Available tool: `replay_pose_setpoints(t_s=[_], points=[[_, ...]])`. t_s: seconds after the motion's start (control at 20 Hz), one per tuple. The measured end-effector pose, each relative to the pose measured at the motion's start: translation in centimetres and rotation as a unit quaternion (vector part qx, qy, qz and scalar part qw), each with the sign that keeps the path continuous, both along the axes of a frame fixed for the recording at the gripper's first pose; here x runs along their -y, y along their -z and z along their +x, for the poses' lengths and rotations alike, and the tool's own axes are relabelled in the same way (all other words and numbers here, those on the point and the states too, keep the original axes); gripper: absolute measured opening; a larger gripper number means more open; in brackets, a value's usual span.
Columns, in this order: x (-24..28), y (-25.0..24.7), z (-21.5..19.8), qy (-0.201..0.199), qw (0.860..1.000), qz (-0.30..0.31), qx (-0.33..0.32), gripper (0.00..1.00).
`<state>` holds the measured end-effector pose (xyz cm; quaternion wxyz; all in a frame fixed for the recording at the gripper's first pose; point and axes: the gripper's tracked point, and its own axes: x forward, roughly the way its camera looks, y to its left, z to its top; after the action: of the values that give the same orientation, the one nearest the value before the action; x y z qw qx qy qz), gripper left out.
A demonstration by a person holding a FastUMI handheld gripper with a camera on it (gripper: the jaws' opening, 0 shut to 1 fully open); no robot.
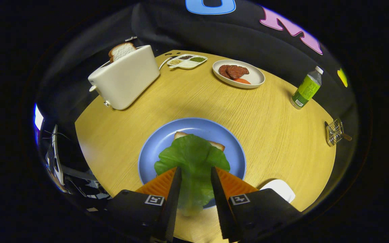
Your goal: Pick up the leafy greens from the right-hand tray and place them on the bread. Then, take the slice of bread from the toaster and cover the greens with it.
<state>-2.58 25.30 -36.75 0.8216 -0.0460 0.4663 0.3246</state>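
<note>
A green leaf [192, 157] is spread over a slice of bread [181, 135] on the blue plate [157, 148], just in front of me. The leaf's stalk end runs back between my two fingers and fills the gap between them. My gripper [196, 170] is shut on the leaf, its tips low over the near half of the plate. Only the bread's far crust shows past the leaf. Beyond the plate to the left stands a white toaster [127, 79] with a second slice of bread [122, 50] sticking up out of its slot.
A white tray [280, 189] peeks out beside my right finger. At the round wooden table's [265, 128] far side are a white plate [257, 79] with meat patties [233, 71], a small divided dish [187, 61], a green-labelled bottle [306, 88] and a wire rack [335, 132].
</note>
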Motion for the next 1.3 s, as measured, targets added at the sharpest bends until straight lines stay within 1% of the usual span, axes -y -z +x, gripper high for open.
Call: replay_pose_setpoints(t_s=[0.05,0.25,0.4,0.55,0.75,0.85,1.0,1.1,1.3], points=[[-0.1,-1.2,0.5,0.006,1.000,0.012,0.011,0.58],[-1.3,-7.8,2.9,0.020,0.996,0.054,0.071,0.58],[-4.3,-14.0,4.7,0.018,0.989,0.097,0.114,0.59],[-8.6,-20.2,5.7,0.001,0.979,0.137,0.149,0.60],[-14.4,-25.5,6.9,-0.022,0.969,0.167,0.183,0.61],[-17.6,-26.3,7.0,-0.033,0.967,0.173,0.184,0.60],[-22.1,-26.1,7.7,-0.041,0.966,0.158,0.198,0.60],[-24.6,-24.9,8.3,-0.041,0.969,0.136,0.201,0.60],[-29.6,-21.9,8.9,-0.040,0.975,0.116,0.187,0.60]])
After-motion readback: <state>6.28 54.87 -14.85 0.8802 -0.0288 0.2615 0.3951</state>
